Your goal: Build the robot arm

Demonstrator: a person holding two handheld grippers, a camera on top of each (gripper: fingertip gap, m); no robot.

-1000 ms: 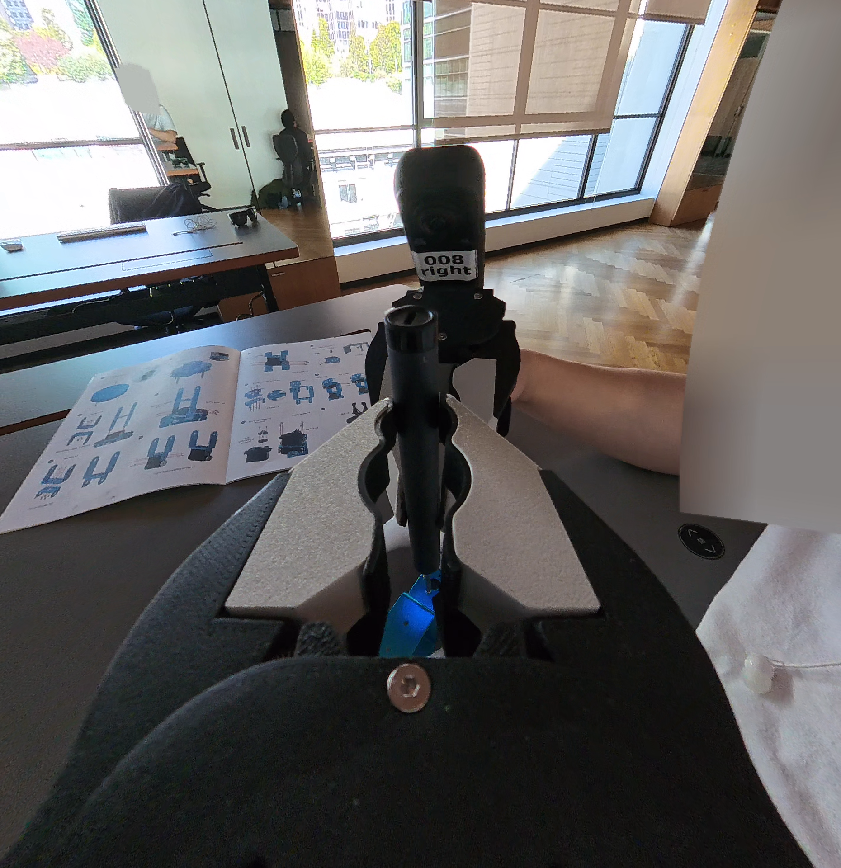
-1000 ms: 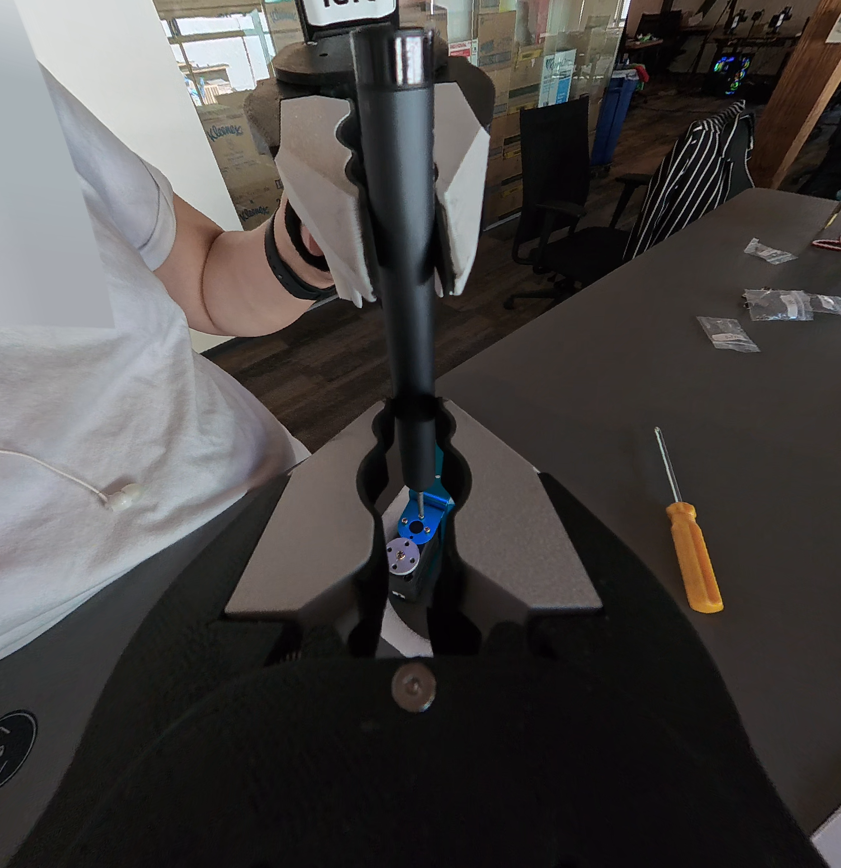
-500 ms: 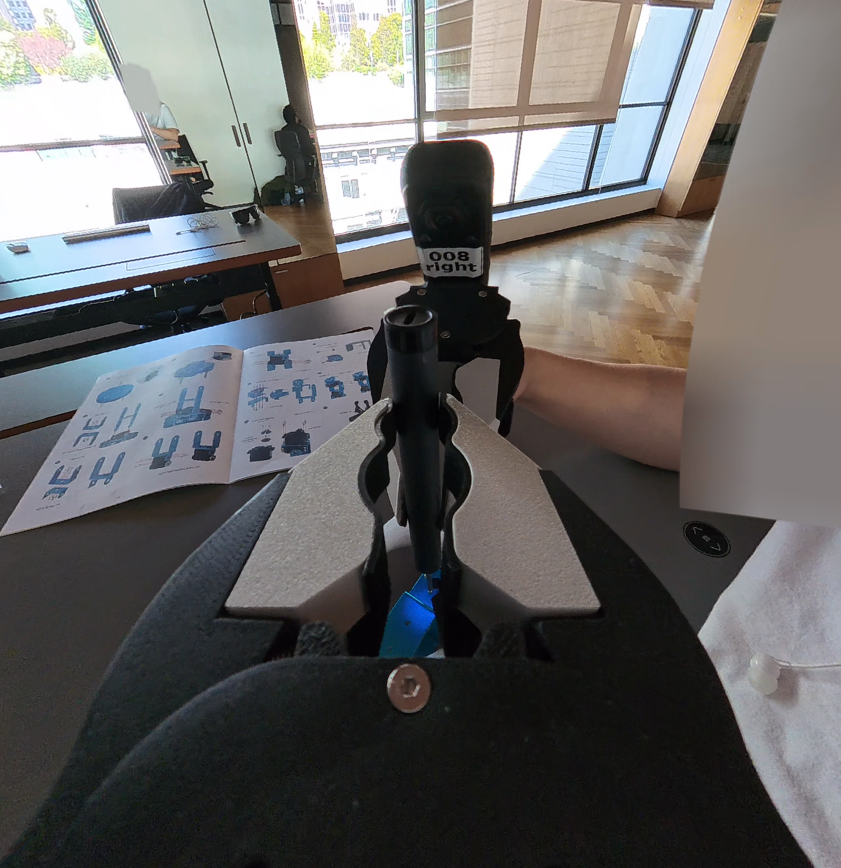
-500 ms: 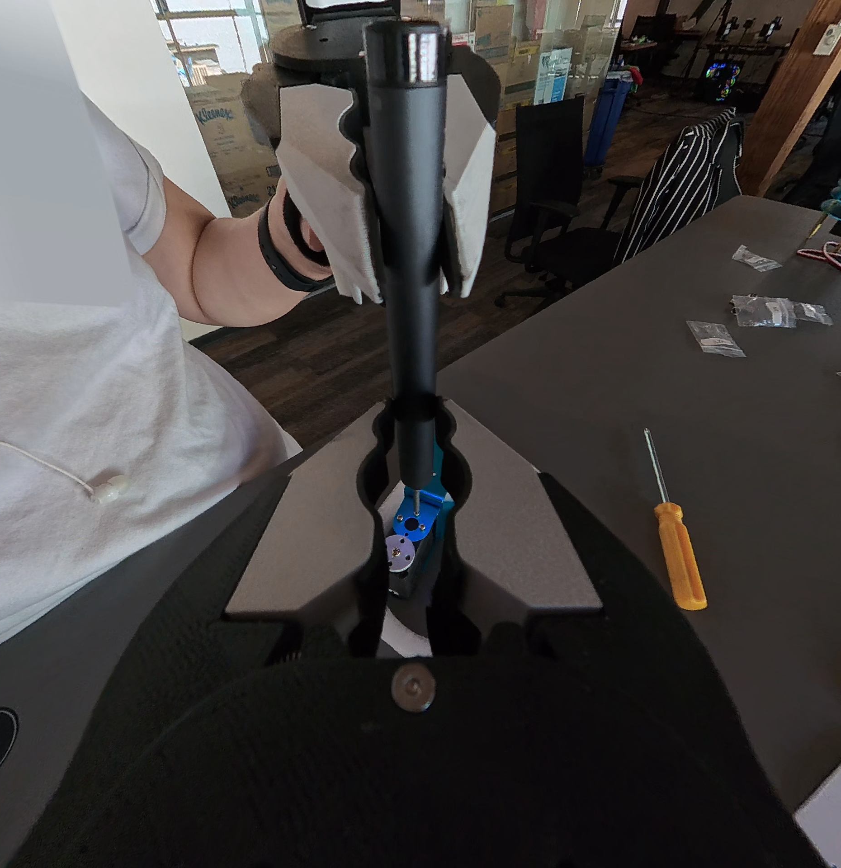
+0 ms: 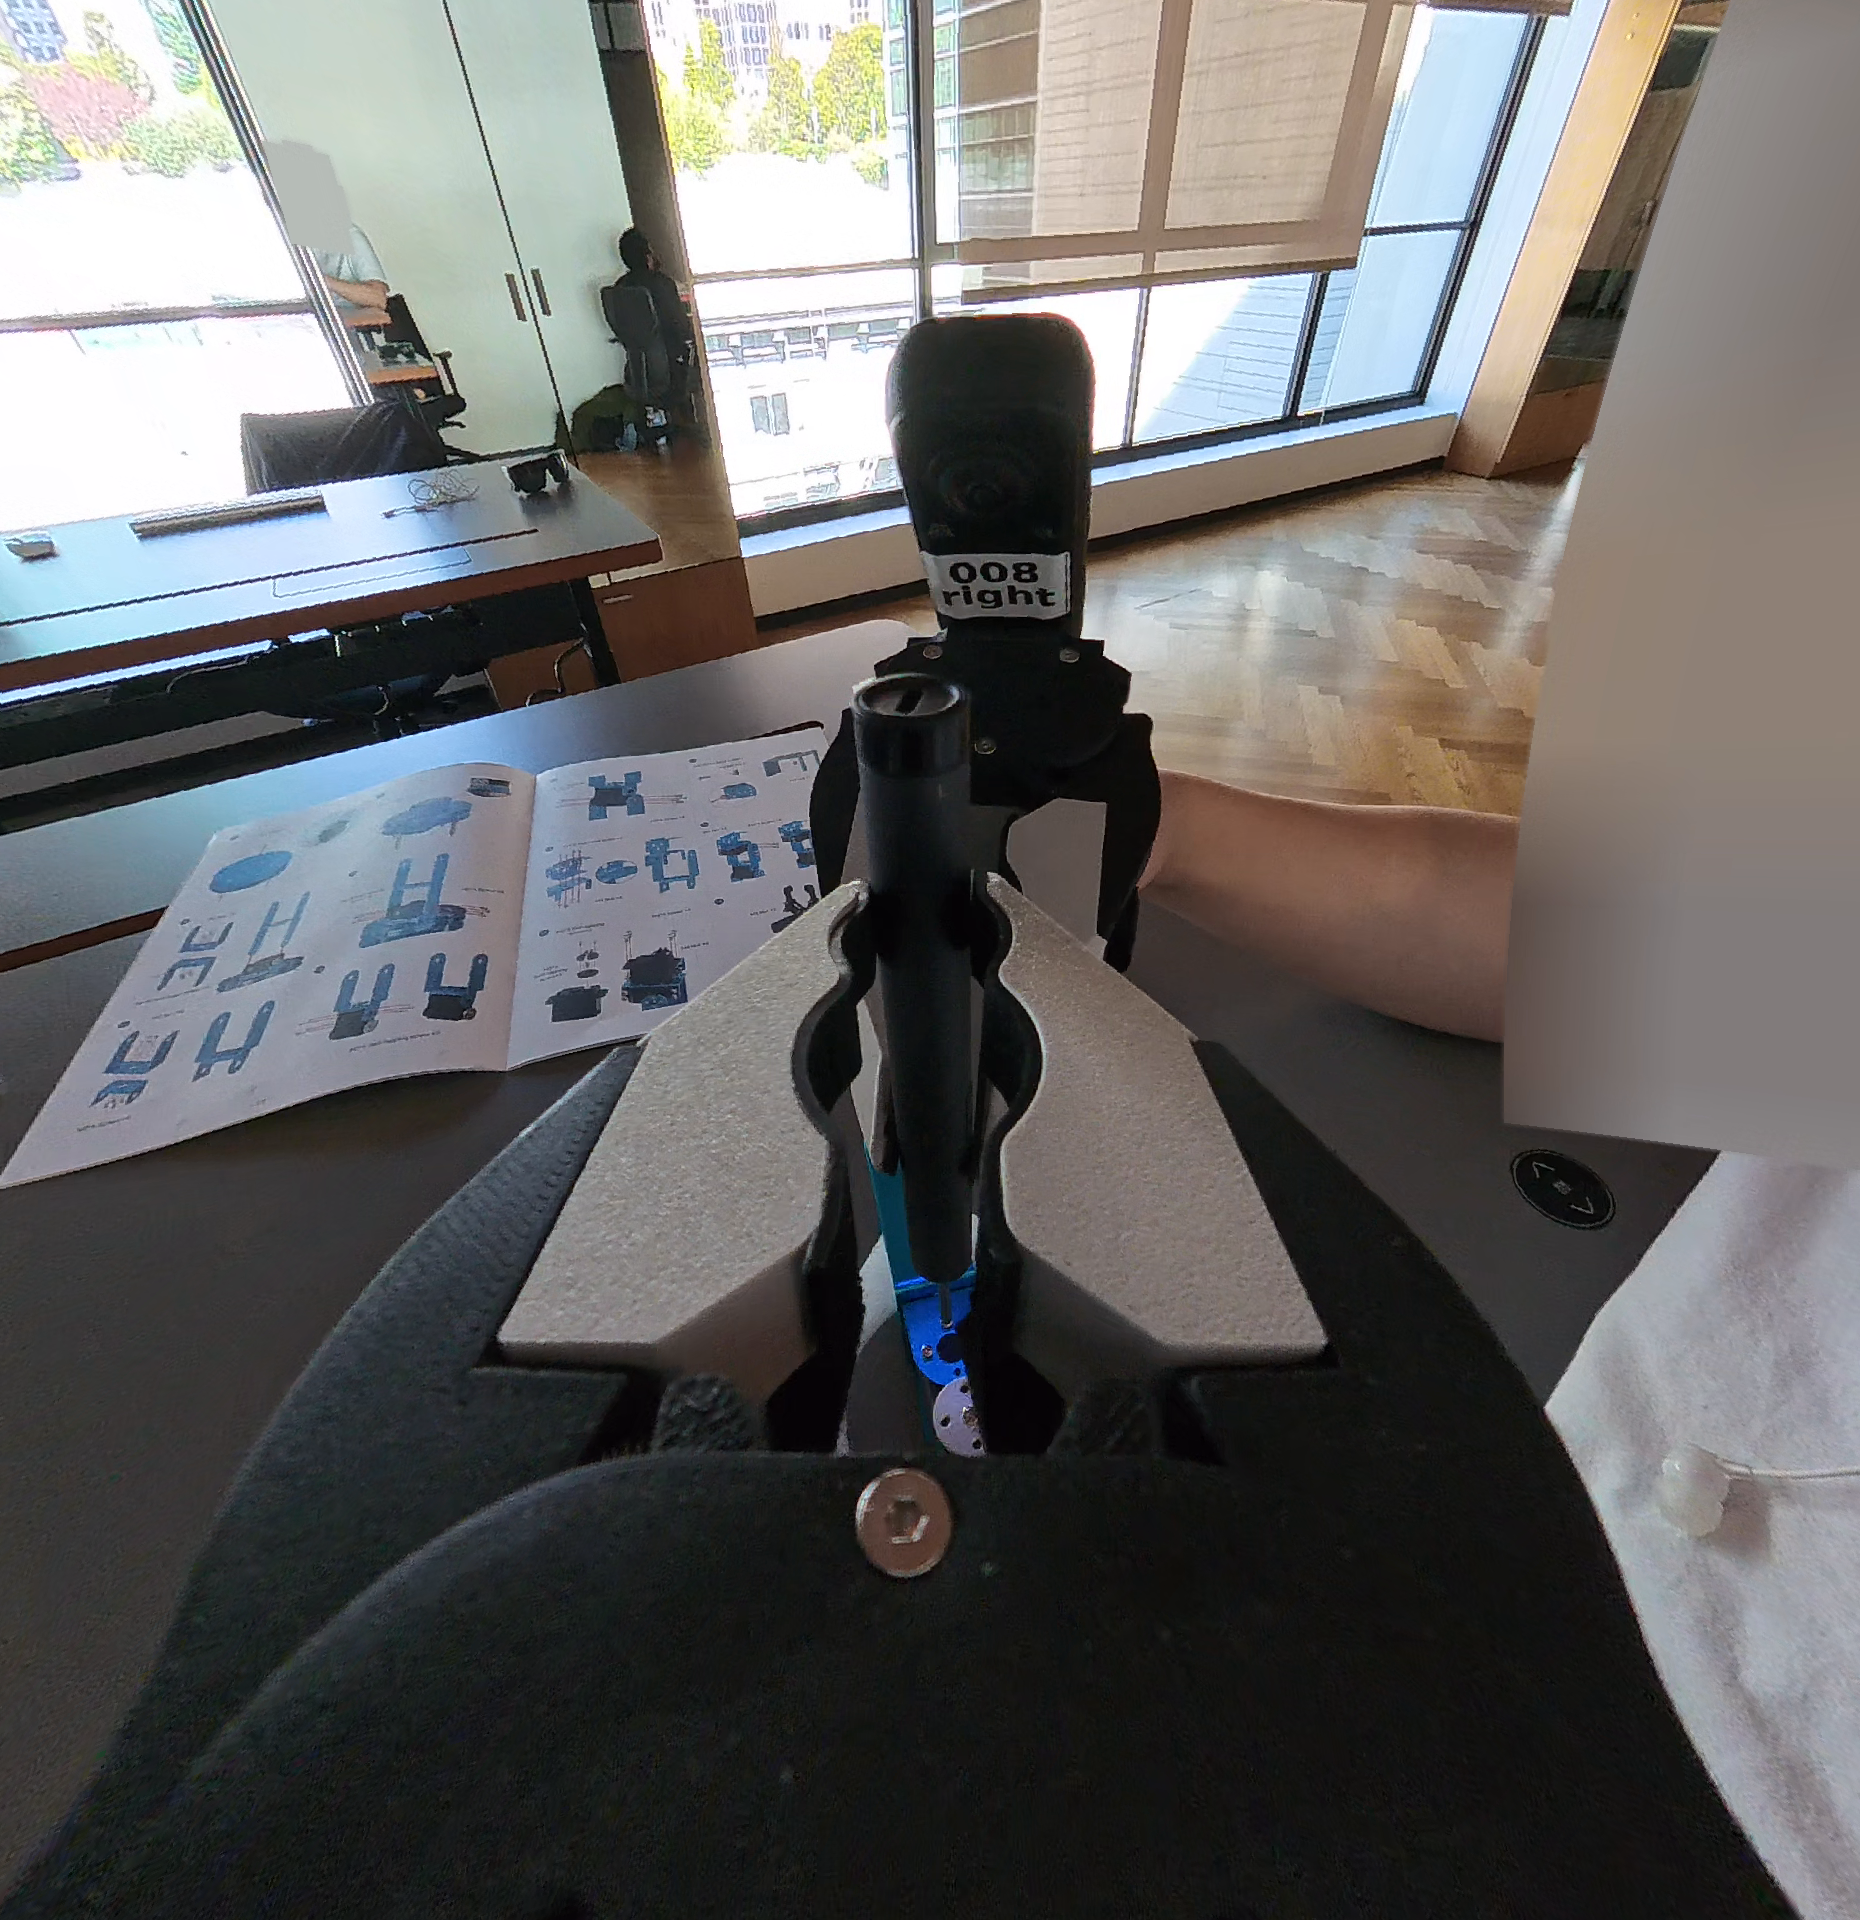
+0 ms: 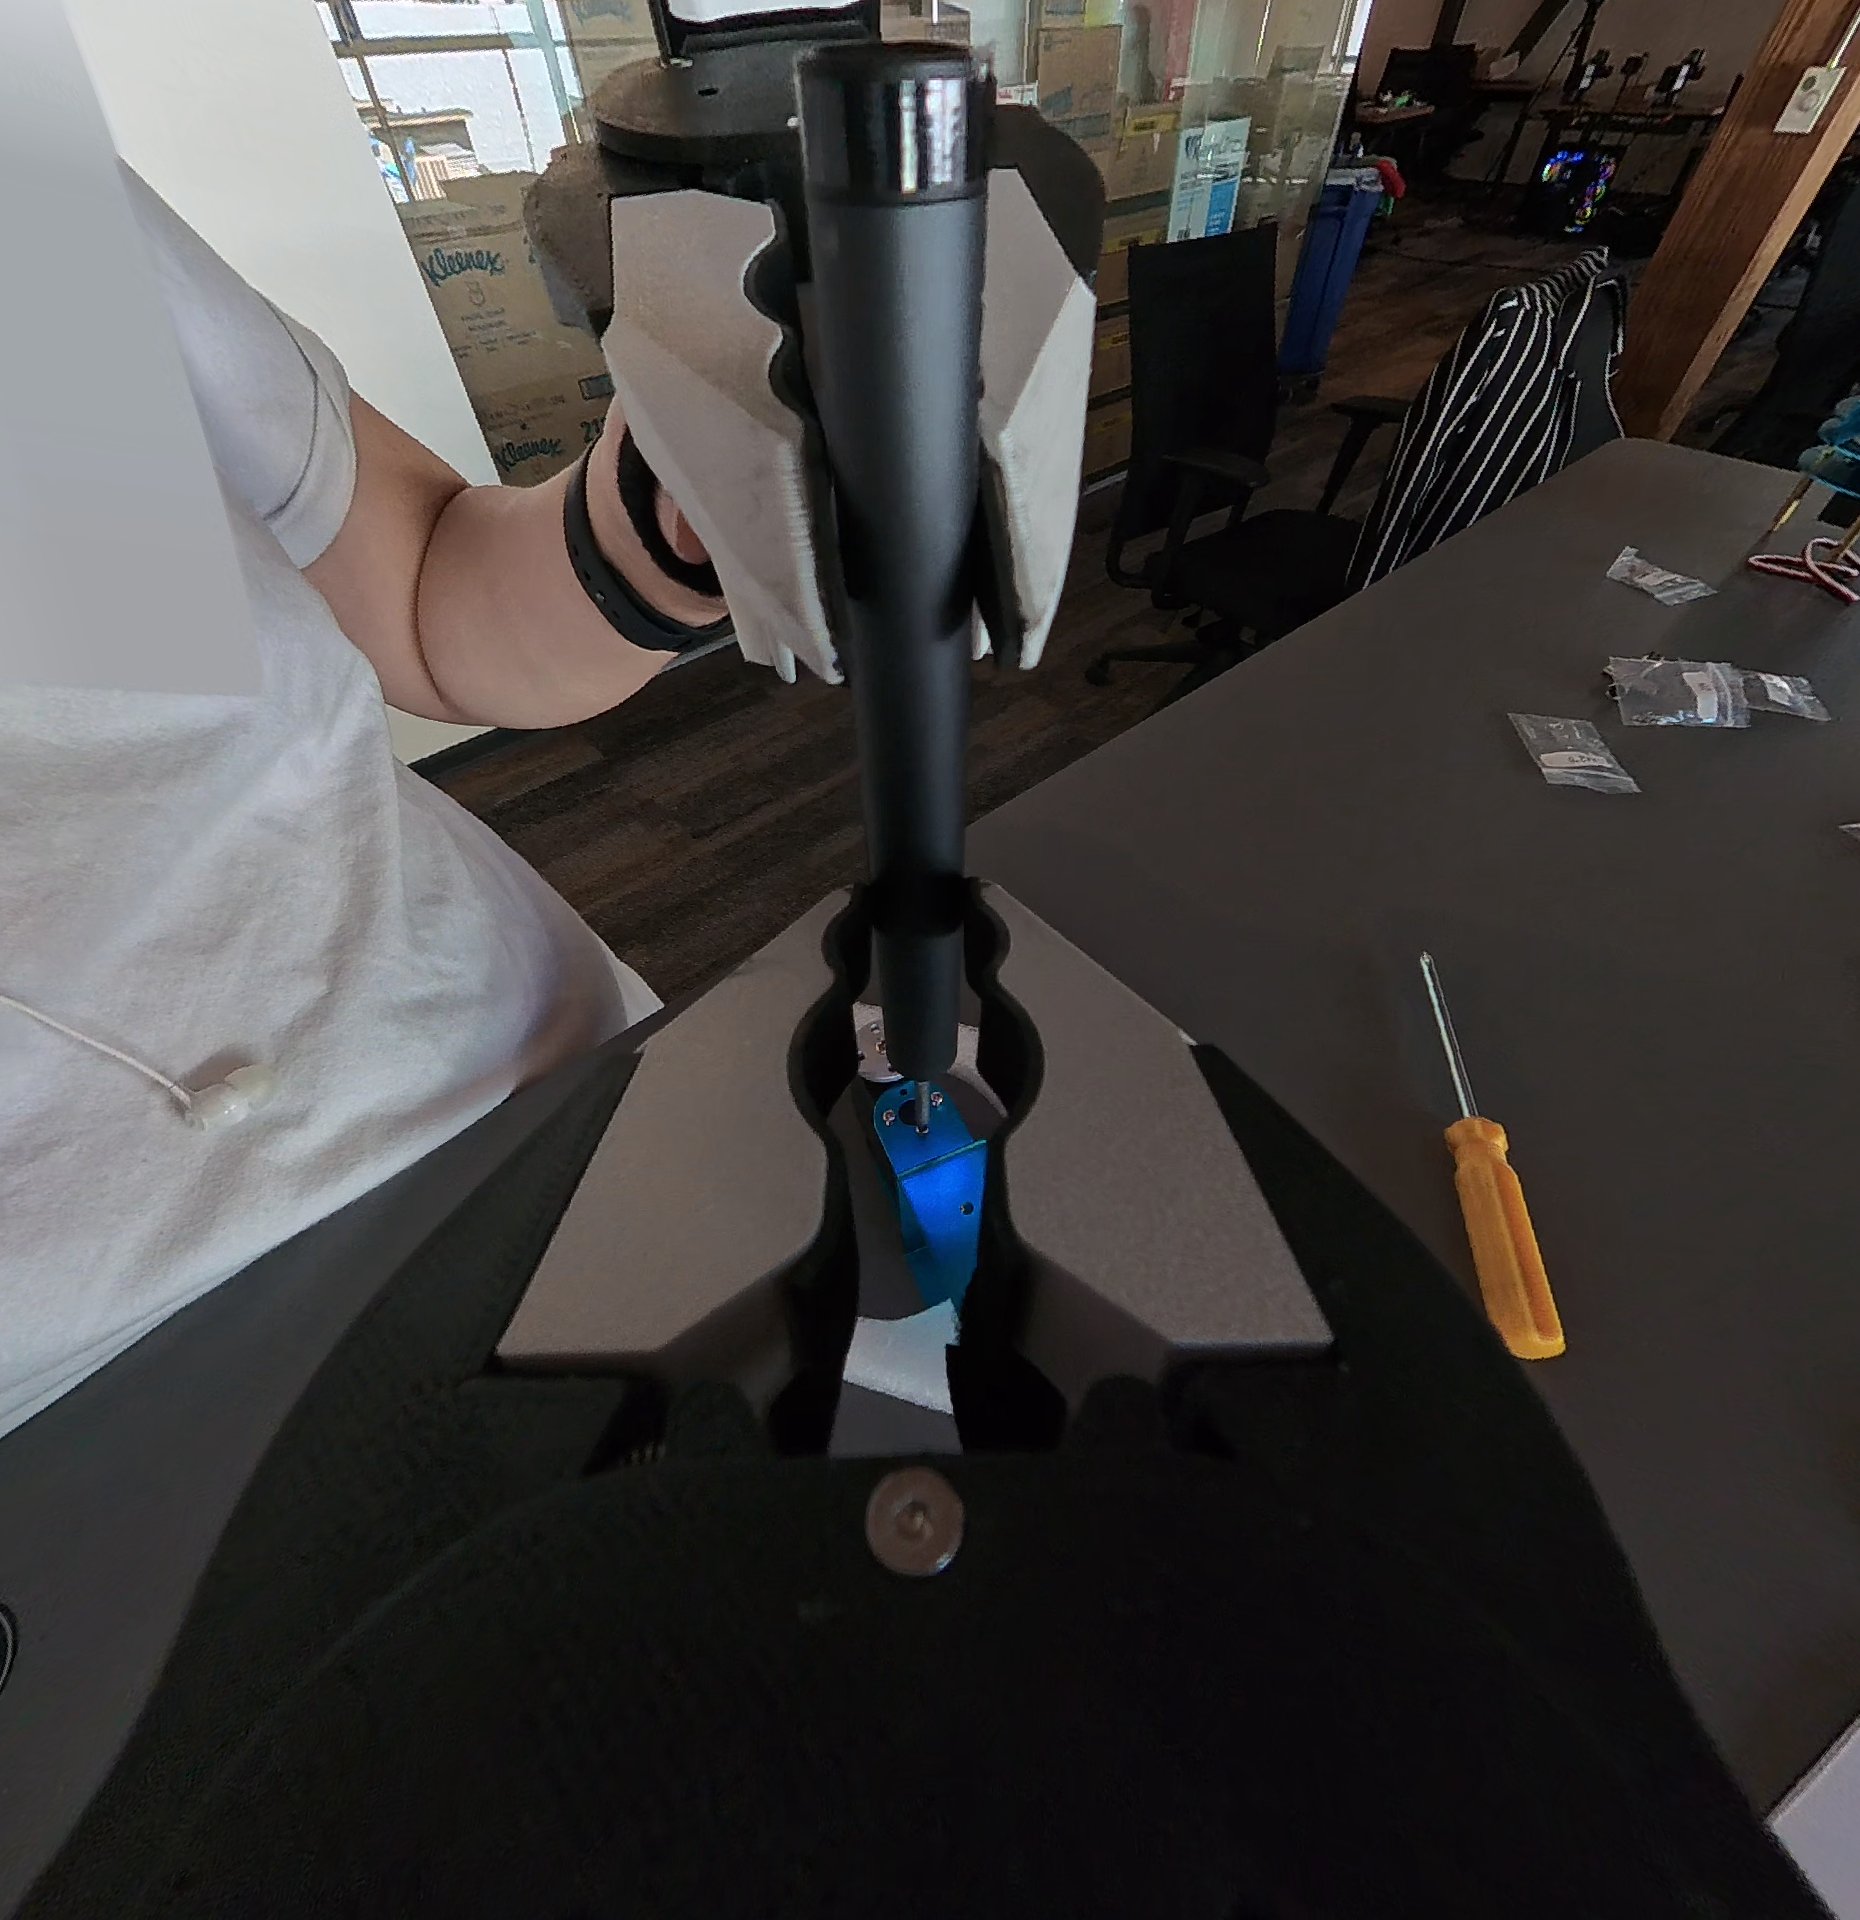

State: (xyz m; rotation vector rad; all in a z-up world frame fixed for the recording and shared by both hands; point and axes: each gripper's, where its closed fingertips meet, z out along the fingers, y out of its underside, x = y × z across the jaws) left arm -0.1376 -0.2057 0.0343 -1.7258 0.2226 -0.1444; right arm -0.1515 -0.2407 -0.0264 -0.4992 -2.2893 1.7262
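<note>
My left gripper [image 5: 921, 904] is shut on a black cylindrical screwdriver [image 5: 921, 987] and holds it upright. In the right wrist view the left gripper [image 6: 910, 660] grips the upper half of this driver [image 6: 905, 416]. The driver's thin tip rests on a hole in a blue metal bracket [image 6: 941, 1205] that sits between the fingers of my right gripper [image 6: 918, 904], which is shut on it. A small silver disc [image 6: 872, 1044] lies just beyond the tip. In the left wrist view the bracket [image 5: 931, 1340] and disc [image 5: 955, 1413] show low between the fingers, with the right gripper [image 5: 1009, 831] behind.
A dark table [image 6: 1321, 831] carries an orange-handled screwdriver [image 6: 1502, 1236] and several small plastic bags [image 6: 1674, 691] on the right. An open instruction booklet [image 5: 365, 914] lies on the left. The person's forearm [image 5: 1321, 904] and white shirt are close by. One gripper's finger ends stand about 7 cm off the other's.
The blue bracket has turned between the right fingers; the silver disc now lies beyond the driver tip, not in front of it. In the left wrist view the tip and bracket holes now show.
</note>
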